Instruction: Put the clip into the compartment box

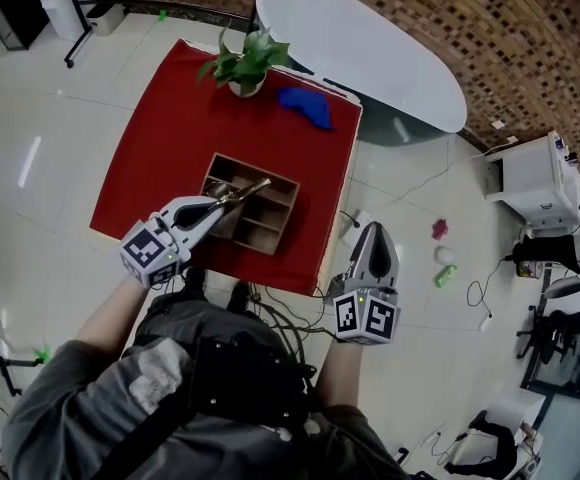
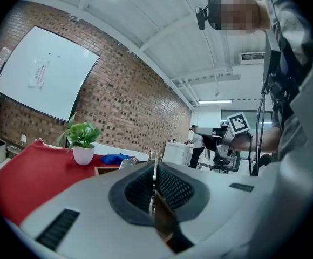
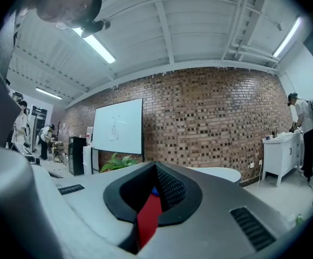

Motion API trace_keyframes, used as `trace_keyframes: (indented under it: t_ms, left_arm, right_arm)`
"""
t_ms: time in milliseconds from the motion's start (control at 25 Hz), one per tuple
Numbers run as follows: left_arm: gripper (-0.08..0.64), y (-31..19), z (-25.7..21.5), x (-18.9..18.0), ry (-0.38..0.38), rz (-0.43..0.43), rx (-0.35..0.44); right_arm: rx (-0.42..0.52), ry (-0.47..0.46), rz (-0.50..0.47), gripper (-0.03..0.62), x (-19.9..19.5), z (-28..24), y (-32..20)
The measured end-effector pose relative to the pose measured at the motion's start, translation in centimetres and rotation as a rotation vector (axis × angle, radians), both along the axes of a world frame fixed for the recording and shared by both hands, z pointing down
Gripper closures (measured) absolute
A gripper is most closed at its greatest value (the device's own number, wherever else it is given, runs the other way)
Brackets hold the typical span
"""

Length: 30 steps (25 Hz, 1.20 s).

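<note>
Now | left tool (image 1: 226,202): one clip (image 1: 243,192) | one compartment box (image 1: 286,218) | one plant (image 1: 245,63)

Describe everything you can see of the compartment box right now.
The compartment box is a brown, wood-looking, open-topped rectangular tray, split by partitions into several compartments. It lies flat, slightly skewed, on the red table near its front edge. The left gripper holds the clip over its left part; whether they touch can't be told.

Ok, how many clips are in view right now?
1: a clip, pinched in the left gripper above the compartment box on the red table. More could be hidden inside the box's compartments or under the gripper.
</note>
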<state>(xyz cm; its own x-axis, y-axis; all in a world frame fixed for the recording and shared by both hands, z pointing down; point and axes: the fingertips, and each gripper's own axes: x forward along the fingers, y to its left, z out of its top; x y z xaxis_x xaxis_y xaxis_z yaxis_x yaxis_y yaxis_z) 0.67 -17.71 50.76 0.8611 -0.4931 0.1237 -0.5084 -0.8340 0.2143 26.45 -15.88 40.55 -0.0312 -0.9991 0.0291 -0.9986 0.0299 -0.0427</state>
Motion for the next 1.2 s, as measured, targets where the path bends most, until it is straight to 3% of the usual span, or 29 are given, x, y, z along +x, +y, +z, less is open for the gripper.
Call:
trace_keyframes:
  t_ms: [560, 640, 720, 880, 1040, 1200]
  left_arm:
    - [0.506, -0.3, 3.1, -1.6, -0.077, -0.031, -0.034]
    - [0.427, 0.0, 3.1, -1.7, -0.081, -0.021, -0.034]
    - [0.405, 0.2, 2.9, -1.7, -0.083, -0.016, -0.030]
    - [0.389, -0.1, 1.6, -2.3, -0.043, -0.046, -0.016]
    - [0.390, -0.9, -2.9, -2.8, 0.033, -0.091, 0.042]
    - [0.512, -1.0, -8.0, -3.6, 0.122, -0.090, 0.088]
  right_arm:
    - [-0.009, -0.005, -0.007, 0.572, -1.2, 0.6, 0.0]
    - [-0.010, -0.005, -0.007, 0.572, -1.3, 0.5, 0.0]
    - [-0.008, -0.006, -0.007, 0.572, -1.3, 0.4, 0.0]
    - [-0.002, -0.007, -0.015, 0.572, -1.4, 0.4, -0.1]
    - [0.017, -0.010, -0.031, 0.572, -2.0, -0.3, -0.2]
    - [0.058, -0.013, -0.097, 0.572, -3.3, -1.8, 0.2]
